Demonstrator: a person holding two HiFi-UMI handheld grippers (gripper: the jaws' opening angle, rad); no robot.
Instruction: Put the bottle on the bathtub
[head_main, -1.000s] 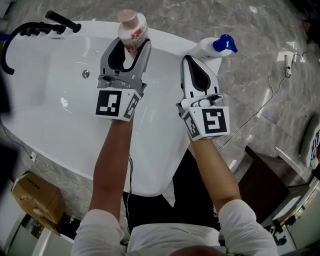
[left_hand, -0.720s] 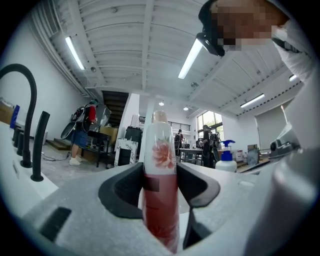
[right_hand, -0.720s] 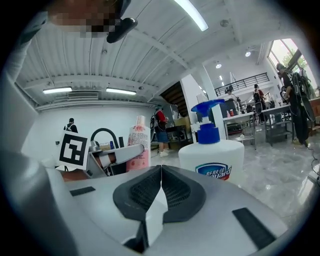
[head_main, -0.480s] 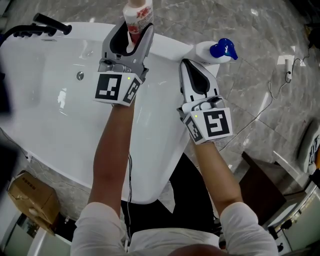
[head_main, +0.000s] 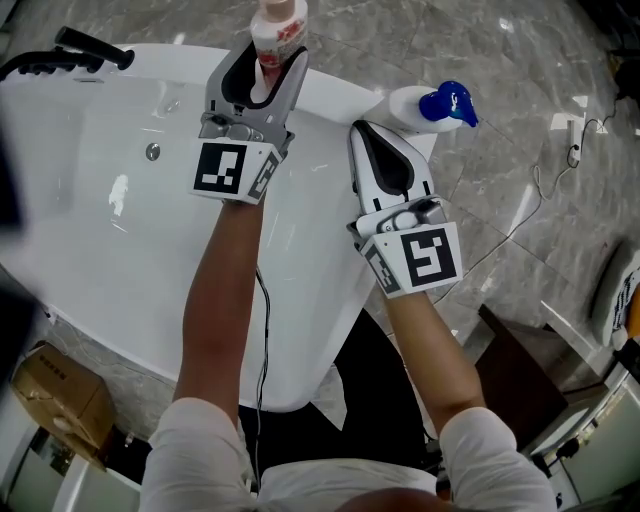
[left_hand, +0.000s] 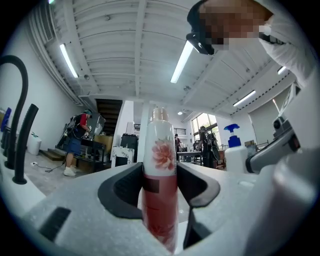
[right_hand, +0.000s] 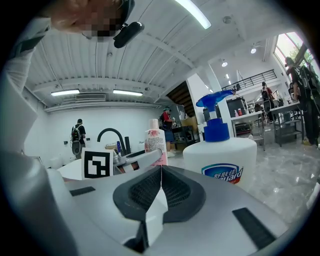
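Observation:
A white and red bottle (head_main: 279, 25) with a flower print stands upright between the jaws of my left gripper (head_main: 272, 62), which is shut on it at the far rim of the white bathtub (head_main: 120, 240). In the left gripper view the pads press the bottle (left_hand: 159, 165) from both sides inside the left gripper (left_hand: 159, 181), and its base is hidden. My right gripper (head_main: 372, 135) hovers over the tub's right rim, shut and empty. In its own view the right gripper (right_hand: 160, 172) shows its jaws closed together, and the bottle (right_hand: 156, 144) is seen beyond them.
A white bottle with a blue spray head (head_main: 428, 103) stands on the tub's rim just beyond the right gripper, and it is close in the right gripper view (right_hand: 220, 150). A black faucet (head_main: 70, 52) sits at the tub's far left. Grey marble floor surrounds the tub, and a cardboard box (head_main: 55, 400) lies lower left.
The left gripper has carried the bottle farther away, toward the tub's far rim. The right gripper has barely shifted and stays shut.

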